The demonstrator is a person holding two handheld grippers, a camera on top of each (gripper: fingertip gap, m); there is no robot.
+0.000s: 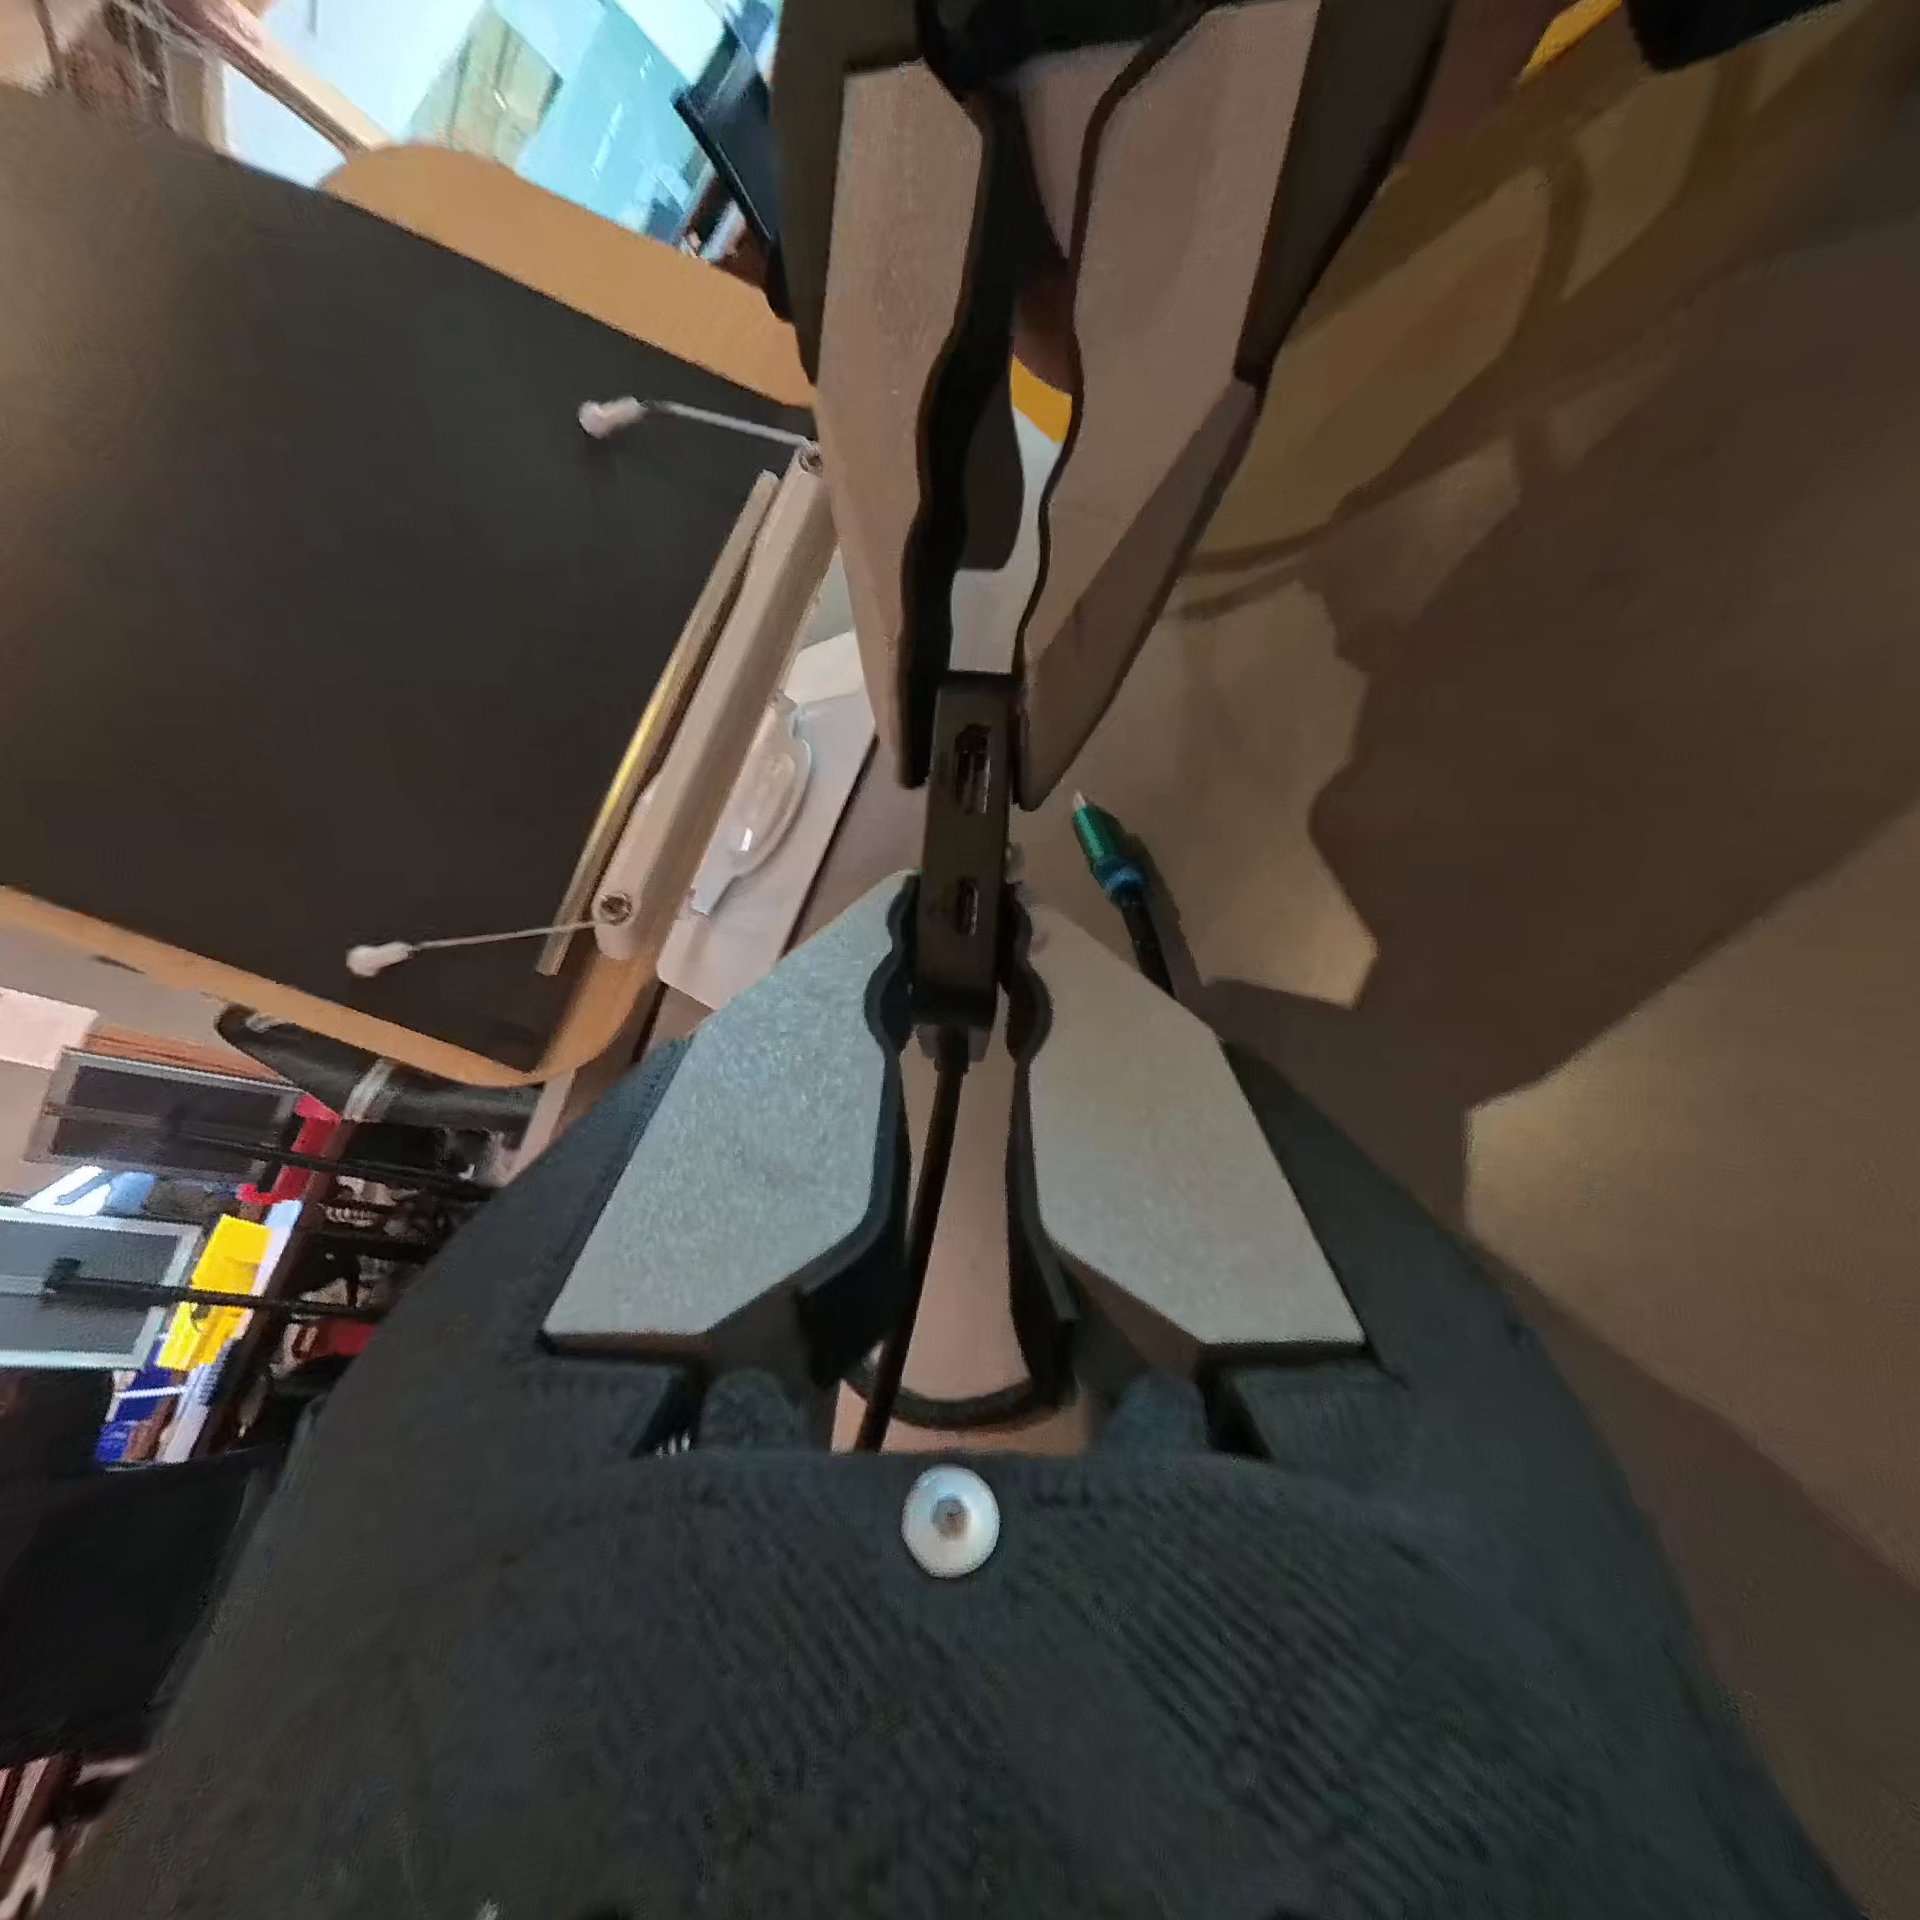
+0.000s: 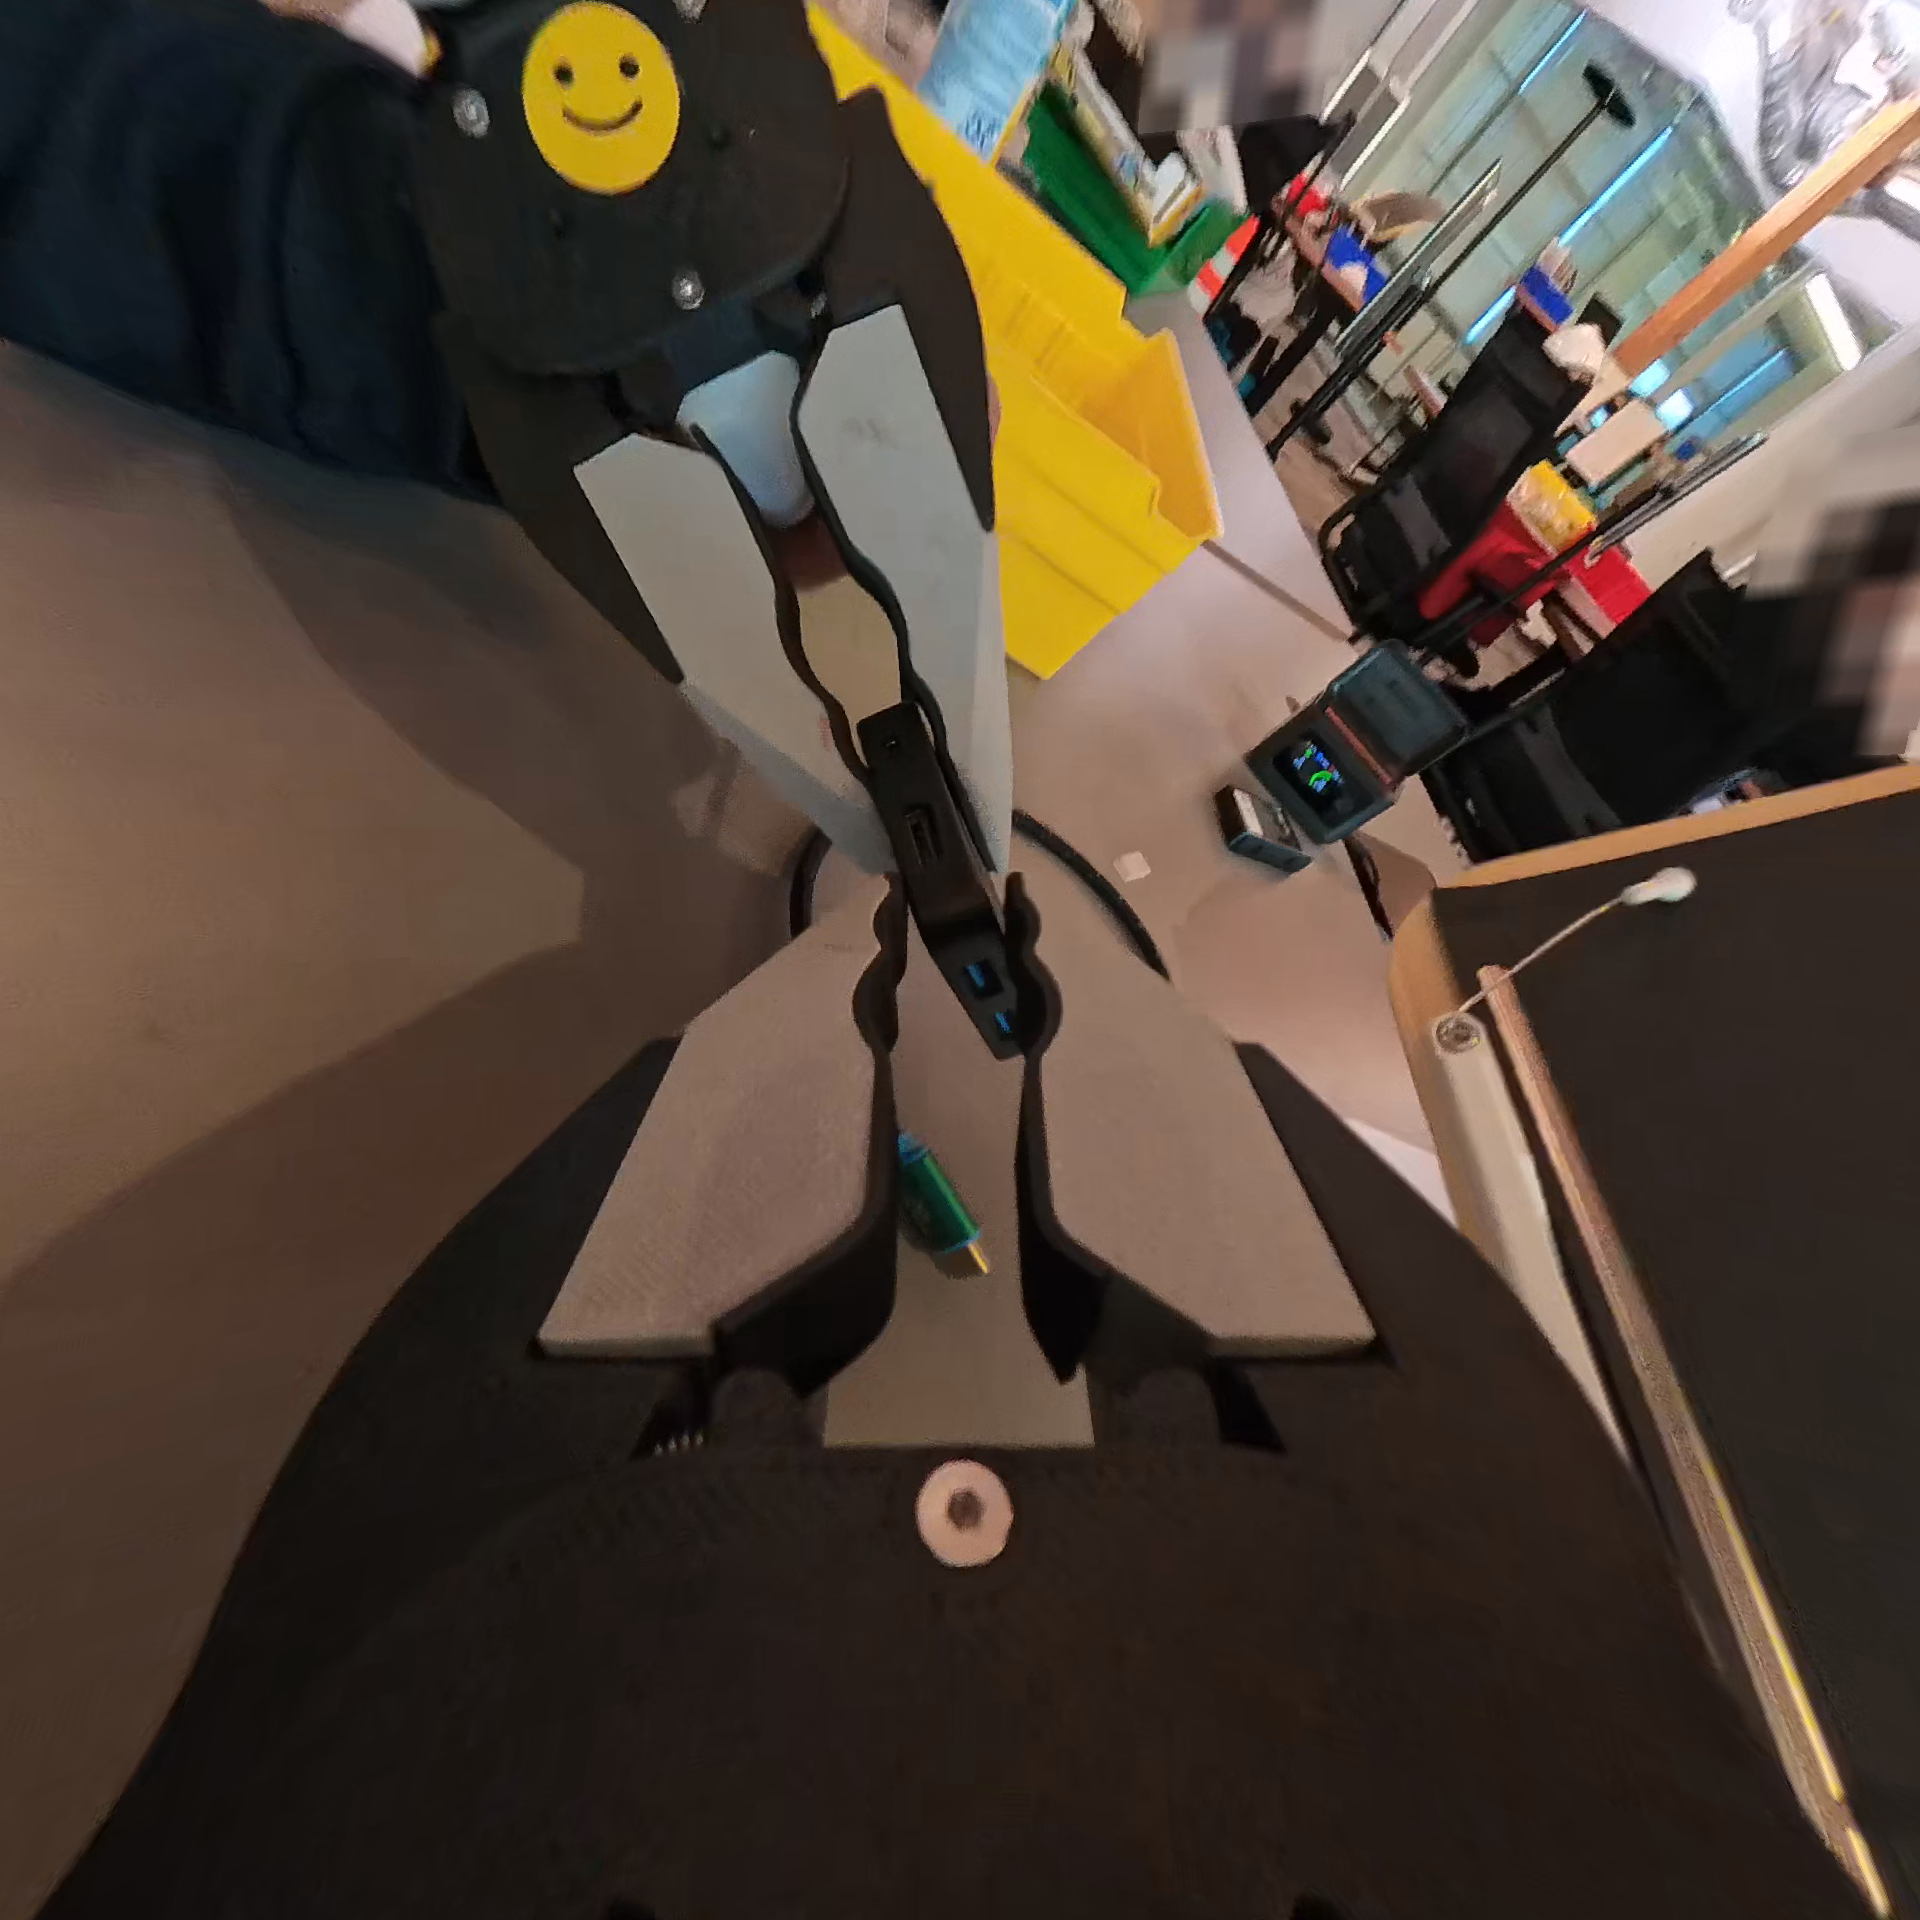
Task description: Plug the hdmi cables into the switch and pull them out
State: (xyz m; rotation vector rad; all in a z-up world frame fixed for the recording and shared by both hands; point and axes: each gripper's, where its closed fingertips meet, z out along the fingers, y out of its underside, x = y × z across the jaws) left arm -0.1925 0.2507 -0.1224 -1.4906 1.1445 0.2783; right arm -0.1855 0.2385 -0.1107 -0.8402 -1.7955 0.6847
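— Where was the switch (image 1: 961, 831)?

— It was a slim black bar lifted above the table (image 1: 1662, 727), caught between the two grippers that faced each other.

— How did the claws stand?

— The left gripper (image 1: 961, 966) was pinched narrow on its near end, where a black cable (image 1: 920, 1195) ran out. The right gripper (image 2: 951, 925) was clamped on the other end.

— And the plug?

— A green-bodied connector (image 2: 940, 1205) lay loose on the table just beside the switch, touching neither claw.
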